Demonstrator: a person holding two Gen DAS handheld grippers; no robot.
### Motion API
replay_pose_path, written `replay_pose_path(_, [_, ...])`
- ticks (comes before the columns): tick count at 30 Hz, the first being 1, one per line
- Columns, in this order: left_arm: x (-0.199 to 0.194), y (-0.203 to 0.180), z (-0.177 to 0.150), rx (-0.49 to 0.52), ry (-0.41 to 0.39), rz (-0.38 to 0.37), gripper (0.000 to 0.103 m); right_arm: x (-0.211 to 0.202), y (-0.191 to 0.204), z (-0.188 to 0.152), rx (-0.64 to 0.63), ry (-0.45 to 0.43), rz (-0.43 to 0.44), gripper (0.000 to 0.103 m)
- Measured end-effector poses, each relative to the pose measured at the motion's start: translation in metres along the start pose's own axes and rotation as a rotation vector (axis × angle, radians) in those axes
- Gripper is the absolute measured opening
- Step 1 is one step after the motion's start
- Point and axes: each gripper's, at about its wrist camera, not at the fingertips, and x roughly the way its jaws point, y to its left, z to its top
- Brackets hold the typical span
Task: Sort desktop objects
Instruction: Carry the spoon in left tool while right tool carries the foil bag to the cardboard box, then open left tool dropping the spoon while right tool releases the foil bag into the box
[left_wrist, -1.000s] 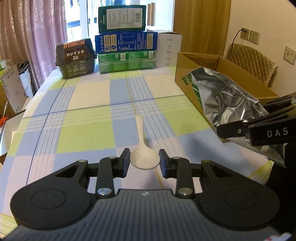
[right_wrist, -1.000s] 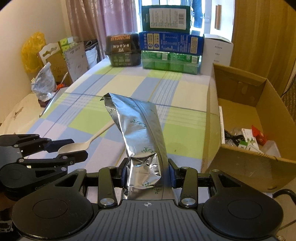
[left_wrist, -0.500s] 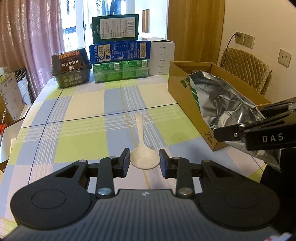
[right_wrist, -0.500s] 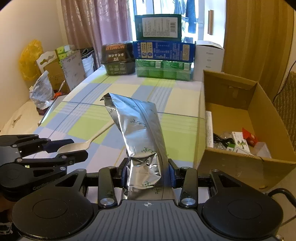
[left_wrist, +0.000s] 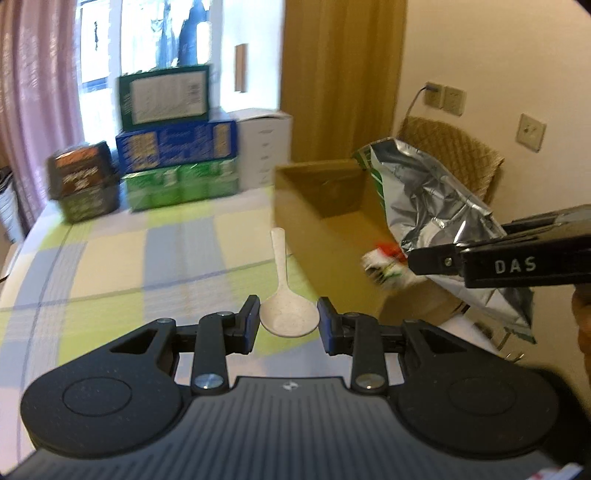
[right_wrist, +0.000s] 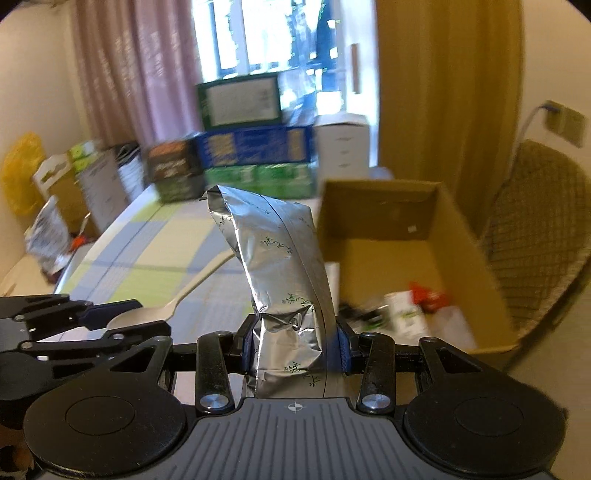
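Clearly, we carried one object in each gripper, both raised off the table (left_wrist: 110, 266) and both beside the cardboard box (right_wrist: 454, 236), which we take as the place for sorted things. Our left gripper (left_wrist: 288, 319) was closed on the bowl of the pale spoon (left_wrist: 286, 295); the two fingers pressed its sides. We held it by the bowl probably because this is the widest part, so the fingers have something to press. The long axis of the spoon ran straight forward from the gripper, with the handle pointing away, toward the near corner of the box.

Our right gripper (right_wrist: 293, 345) was closed on the lower part of the silver foil bag (right_wrist: 280, 273). The bag stood almost upright between the fingers, its long axis vertical and leaning a little away, its folded top toward the box. In the left wrist view the same bag (left_wrist: 436, 206) hung over the open box (left_wrist: 321, 206), above the small packets (right_wrist: 410, 310) lying on its bottom. We judge that the bag was about ready to be released inside, and the spoon would follow after it. The pictures were blurred, so small details of the packets cannot be told.
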Motion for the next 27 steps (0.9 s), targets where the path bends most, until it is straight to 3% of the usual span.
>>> replay_pose_path(7, [0.037, -0.049, 0.042, 0.043, -0.029, -0.088, 0.028, 0.000, -0.063, 0.026, 0.049, -0.031, -0.092, 0.039])
replay_pose_path(13, [0.077, -0.080, 0.055, 0.066, -0.010, -0.129, 0.028, 0.020, -0.102, 0.040, 0.081, -0.022, -0.123, 0.039])
replay_pose_path(23, [0.131, -0.091, 0.063, 0.067, 0.045, -0.136, 0.028, 0.049, -0.136, 0.040, 0.114, 0.014, -0.135, 0.039])
replay_pose_path(27, [0.134, -0.084, 0.057, 0.064, 0.048, -0.121, 0.034, 0.053, -0.140, 0.037, 0.123, 0.024, -0.133, 0.039])
